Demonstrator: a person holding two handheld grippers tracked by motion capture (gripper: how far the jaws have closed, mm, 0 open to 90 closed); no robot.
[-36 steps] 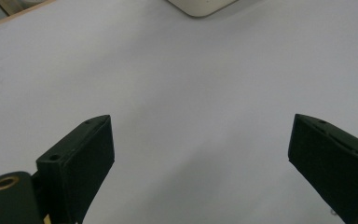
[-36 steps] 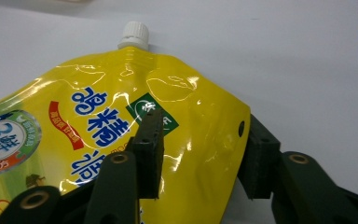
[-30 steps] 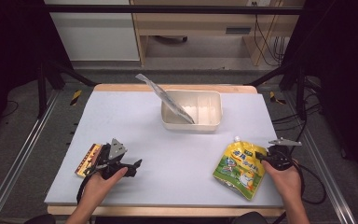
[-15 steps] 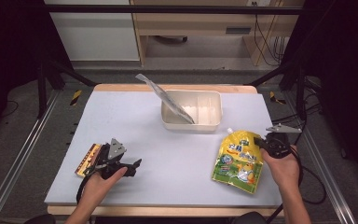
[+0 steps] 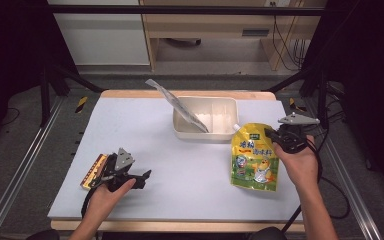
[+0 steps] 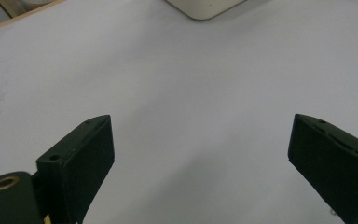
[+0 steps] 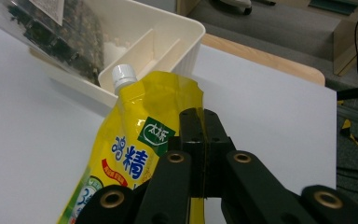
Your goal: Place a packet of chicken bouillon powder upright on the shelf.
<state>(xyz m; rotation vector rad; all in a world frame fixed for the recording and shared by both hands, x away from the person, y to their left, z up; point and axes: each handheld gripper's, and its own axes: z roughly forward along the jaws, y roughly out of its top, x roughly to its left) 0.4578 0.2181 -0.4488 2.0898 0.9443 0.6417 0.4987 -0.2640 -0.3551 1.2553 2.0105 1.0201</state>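
Observation:
A yellow spouted pouch (image 5: 254,160) with a white cap hangs upright off the table at the right, just in front of the cream tray (image 5: 205,135). My right gripper (image 5: 271,136) is shut on the pouch's upper right edge. In the right gripper view the black jaws (image 7: 204,140) pinch the pouch (image 7: 135,154) edge, and its cap sits near the tray's wall (image 7: 186,28). My left gripper (image 5: 142,177) rests low at the front left, open. In the left gripper view its jaws (image 6: 205,154) stand wide apart over bare table.
A clear packet of dark contents (image 5: 180,106) leans out of the tray's left compartment. A flat orange-brown packet (image 5: 92,170) lies on the table just left of my left gripper. The wooden table edge (image 5: 280,95) runs behind the tray.
My right gripper has risen with the pouch, lifting it from lying flat on the table to hanging upright closer to the tray. The left gripper has stayed put.

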